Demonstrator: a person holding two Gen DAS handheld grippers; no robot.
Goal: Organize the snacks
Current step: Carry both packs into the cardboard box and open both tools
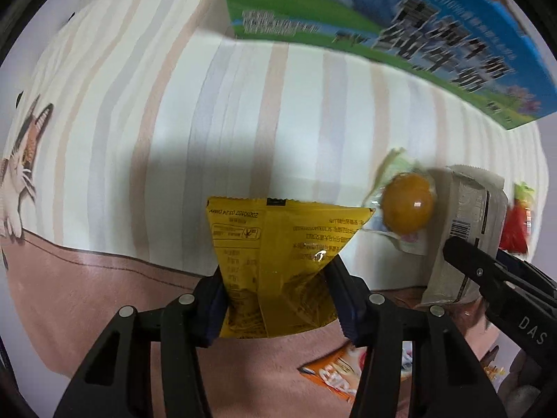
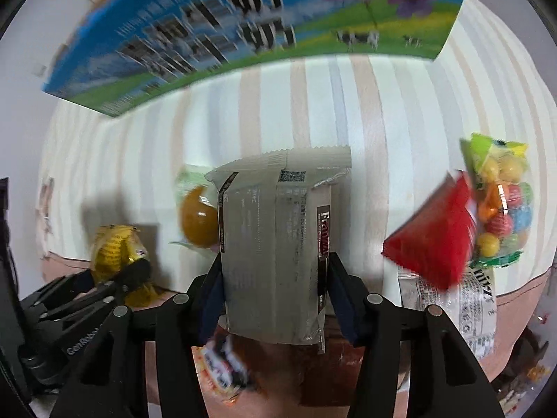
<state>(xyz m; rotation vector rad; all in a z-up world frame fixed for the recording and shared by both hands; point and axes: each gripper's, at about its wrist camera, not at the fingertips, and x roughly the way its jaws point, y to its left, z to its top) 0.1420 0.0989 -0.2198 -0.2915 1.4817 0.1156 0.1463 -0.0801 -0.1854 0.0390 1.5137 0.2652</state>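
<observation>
My left gripper (image 1: 275, 278) is shut on a yellow snack packet (image 1: 278, 240), held above the striped bedspread (image 1: 174, 104); the pads pinch its lower half. My right gripper (image 2: 275, 278) is shut on a grey-white wafer packet (image 2: 275, 237), also lifted. In the left wrist view the grey packet (image 1: 463, 216) and the right gripper's fingers (image 1: 487, 271) show at the right. In the right wrist view the yellow packet (image 2: 115, 247) and the left gripper's fingers (image 2: 132, 275) show at the left. An orange jelly cup (image 1: 407, 205) lies between the two.
A blue-and-green milk carton box (image 1: 383, 17) stands at the far edge (image 2: 243, 24). A red packet (image 2: 435, 240), a bag of coloured candy balls (image 2: 501, 205) and a white printed packet (image 2: 463, 310) lie right. An orange-white wrapper (image 1: 337, 372) lies on the pink band near me.
</observation>
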